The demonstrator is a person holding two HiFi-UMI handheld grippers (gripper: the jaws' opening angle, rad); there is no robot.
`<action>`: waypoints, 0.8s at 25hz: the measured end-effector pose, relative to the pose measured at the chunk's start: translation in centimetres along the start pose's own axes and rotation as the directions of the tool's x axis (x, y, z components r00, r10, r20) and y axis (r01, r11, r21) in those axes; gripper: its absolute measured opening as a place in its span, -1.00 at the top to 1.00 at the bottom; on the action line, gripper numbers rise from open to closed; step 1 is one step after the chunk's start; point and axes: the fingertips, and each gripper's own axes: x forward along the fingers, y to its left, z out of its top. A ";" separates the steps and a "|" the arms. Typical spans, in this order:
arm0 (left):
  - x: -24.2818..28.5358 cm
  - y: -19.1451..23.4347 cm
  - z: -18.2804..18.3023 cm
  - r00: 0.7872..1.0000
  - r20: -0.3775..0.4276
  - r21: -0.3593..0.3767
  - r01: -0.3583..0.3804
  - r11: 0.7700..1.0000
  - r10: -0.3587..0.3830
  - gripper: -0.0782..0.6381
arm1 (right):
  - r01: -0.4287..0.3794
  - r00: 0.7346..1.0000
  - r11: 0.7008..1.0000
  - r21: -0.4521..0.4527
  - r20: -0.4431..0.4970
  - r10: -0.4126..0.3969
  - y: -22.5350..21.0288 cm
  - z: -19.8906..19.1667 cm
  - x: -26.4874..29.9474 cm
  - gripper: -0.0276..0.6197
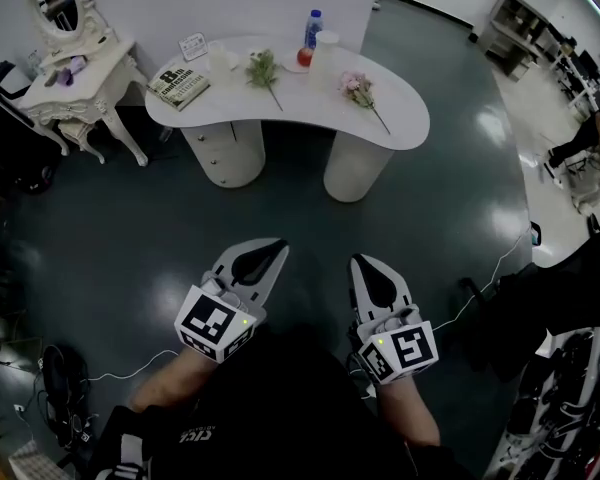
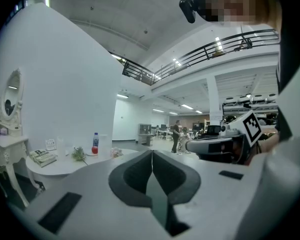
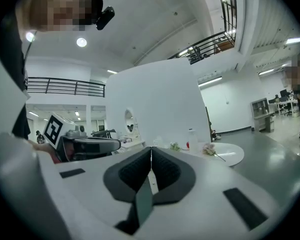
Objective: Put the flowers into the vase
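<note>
Your left tongs [image 1: 278, 245] are clenched, their dark pads pressed flat together along 1 thin seam, and your right tongs [image 1: 361, 261] are clenched the same way, pad against pad. You hold the 2 side by side, low in front of your body, over the glossy dark grey floor [image 1: 120, 238]. Both point toward the white kidney-shaped bench [image 1: 405, 128] and are well apart from it. The 2 flowers lie flat on that bench. The green leafy sprig with a pale bloom [image 1: 263, 68] is near the middle, its stem running toward you. The pink-blossomed flower [image 1: 358, 88] lies further right, its thin stem reaching toward the near right edge. Between them, closer to the far edge, the tall pale cylindrical vase [image 1: 323, 56] stands upright, just beside a clear plastic bottle with a blue cap [image 1: 312, 26] and a small round red object [image 1: 302, 58]. A black-and-white printed booklet [image 1: 180, 83] rests on the bench's left end. Left of the bench stands an ornate white dressing table with an oval mirror [image 1: 80, 78].
</note>
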 end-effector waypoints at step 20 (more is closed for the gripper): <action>7.7 1.2 0.8 0.999 0.021 -0.024 -0.023 0.999 0.024 0.75 | 0.036 0.999 0.999 0.001 0.009 -0.036 -8.4 0.8 1.7 0.84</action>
